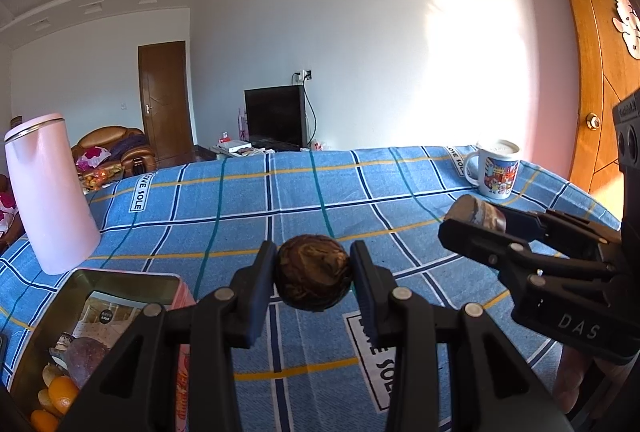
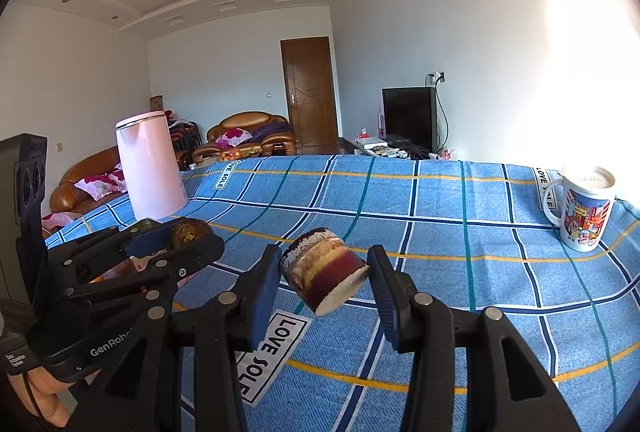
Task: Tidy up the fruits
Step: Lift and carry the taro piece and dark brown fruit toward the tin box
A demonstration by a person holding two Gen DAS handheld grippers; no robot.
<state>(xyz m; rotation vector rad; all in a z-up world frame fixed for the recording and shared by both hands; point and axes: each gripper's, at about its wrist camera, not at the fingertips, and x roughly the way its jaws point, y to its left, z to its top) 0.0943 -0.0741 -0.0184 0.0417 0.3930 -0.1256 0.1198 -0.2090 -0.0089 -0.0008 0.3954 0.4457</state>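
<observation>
My left gripper (image 1: 313,272) is shut on a round dark brown fruit (image 1: 312,272) and holds it above the blue checked cloth (image 1: 320,192); both show in the right wrist view, the gripper (image 2: 188,236) and the fruit (image 2: 187,232). My right gripper (image 2: 324,274) is shut on a short brown, red and yellow cylinder (image 2: 322,268), tilted, above the cloth (image 2: 440,232); it also shows at the right of the left wrist view (image 1: 476,218). An open metal tin (image 1: 100,296) at lower left holds oranges (image 1: 60,398) and a purple fruit (image 1: 84,356).
A pink kettle (image 1: 50,192) stands at the table's left, also in the right wrist view (image 2: 150,164). A printed mug (image 1: 498,170) stands at the far right (image 2: 584,208). Sofas, a TV and doors lie beyond the table.
</observation>
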